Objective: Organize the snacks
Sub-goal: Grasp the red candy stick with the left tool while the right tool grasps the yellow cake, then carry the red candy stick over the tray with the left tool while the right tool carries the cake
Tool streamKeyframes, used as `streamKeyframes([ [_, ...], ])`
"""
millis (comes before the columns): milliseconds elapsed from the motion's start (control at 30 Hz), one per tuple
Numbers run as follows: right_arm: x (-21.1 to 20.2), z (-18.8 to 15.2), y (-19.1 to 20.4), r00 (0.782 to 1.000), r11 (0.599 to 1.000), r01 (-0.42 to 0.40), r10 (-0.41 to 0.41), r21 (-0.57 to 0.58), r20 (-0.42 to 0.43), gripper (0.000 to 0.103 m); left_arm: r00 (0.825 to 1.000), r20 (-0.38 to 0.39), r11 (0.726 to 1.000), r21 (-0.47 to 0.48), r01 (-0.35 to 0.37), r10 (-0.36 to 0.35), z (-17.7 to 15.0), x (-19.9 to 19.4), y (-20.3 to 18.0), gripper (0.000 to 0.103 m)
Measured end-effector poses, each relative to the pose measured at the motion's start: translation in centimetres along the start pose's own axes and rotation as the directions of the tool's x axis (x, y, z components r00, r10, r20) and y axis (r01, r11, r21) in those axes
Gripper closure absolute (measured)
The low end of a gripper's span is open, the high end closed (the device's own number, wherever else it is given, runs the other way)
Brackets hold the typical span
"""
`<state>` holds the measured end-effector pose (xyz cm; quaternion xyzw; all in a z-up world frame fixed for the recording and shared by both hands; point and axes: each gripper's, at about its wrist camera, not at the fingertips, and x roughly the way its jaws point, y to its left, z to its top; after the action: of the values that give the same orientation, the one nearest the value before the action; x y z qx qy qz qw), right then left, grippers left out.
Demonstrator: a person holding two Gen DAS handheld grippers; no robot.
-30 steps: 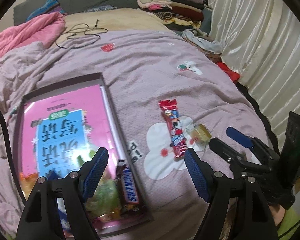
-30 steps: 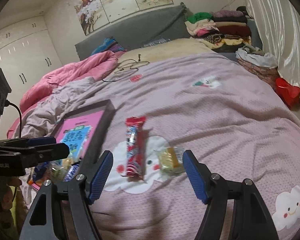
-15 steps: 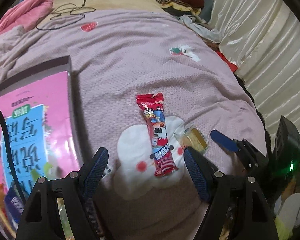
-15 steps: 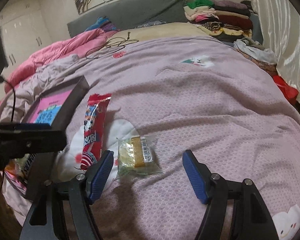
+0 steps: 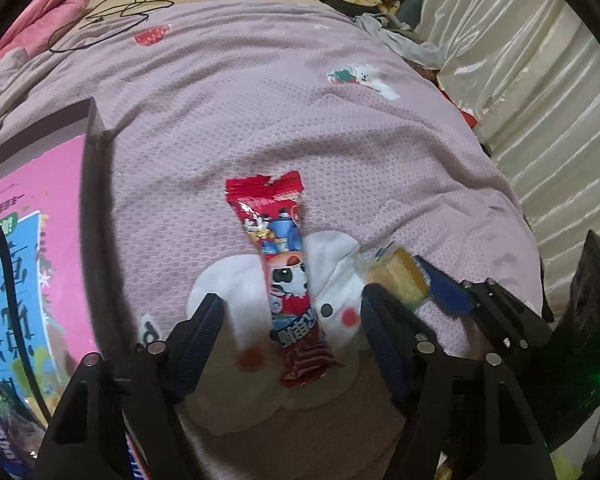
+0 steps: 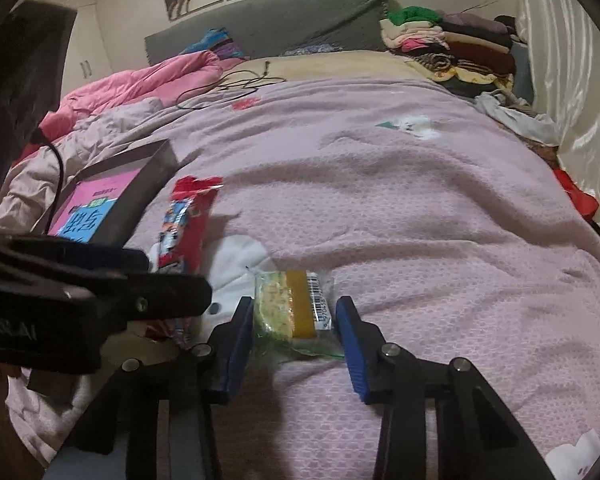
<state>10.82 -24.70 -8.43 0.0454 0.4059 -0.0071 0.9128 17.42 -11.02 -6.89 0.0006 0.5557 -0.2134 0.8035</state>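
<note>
Now my wide-open left tongs (image 5: 290,322) straddle the red snack bar (image 5: 286,276), its long axis running straight away between them.

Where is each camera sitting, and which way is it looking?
Left wrist: on the left gripper, looking down at the red snack between its open fingers; the right gripper shows alongside.
Right wrist: on the right gripper, low over the bed, facing the headboard, its fingers either side of the yellow snack; the left gripper crosses in.
Both show: both snacks, the box, the bed.
</note>
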Motion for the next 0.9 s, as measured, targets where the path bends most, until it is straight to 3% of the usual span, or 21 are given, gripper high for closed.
streamKeyframes([
  [133, -0.5, 0.2, -1.9, 1.000, 0.996, 0.017, -0.019, 0.088, 0.020, 0.062, 1.000, -0.004, 1.000, 0.004, -0.017, 0.017, 0.2, 0.6, -0.3, 0.043],
  [200, -0.9, 0.2, -2.8, 0.999, 0.992, 0.018, -0.022, 0.123, 0.034, 0.062, 0.999, -0.005, 0.999, 0.010, -0.037, 0.037, 0.1, 0.8, -0.3, 0.055],
  [267, -1.3, 0.3, -3.5, 0.998, 0.988, 0.010, -0.018, 0.152, 0.053, 0.063, 0.998, -0.001, 0.998, 0.017, -0.065, 0.065, 0.1, 0.9, -0.2, 0.076],
  [467, -2.4, 0.5, -3.6, 0.994, 0.985, -0.041, 0.023, 0.168, 0.104, 0.064, 0.999, 0.026, 1.000, 0.004, -0.024, 0.024, -0.4, -0.7, 0.6, 0.086],
  [900, -6.4, 0.3, -0.2, 0.967, 0.977, -0.177, 0.151, 0.115, 0.207, 0.064, 0.987, 0.159, 0.999, -0.042, -0.013, 0.020, -3.0, -9.7, 4.1, 0.087],
])
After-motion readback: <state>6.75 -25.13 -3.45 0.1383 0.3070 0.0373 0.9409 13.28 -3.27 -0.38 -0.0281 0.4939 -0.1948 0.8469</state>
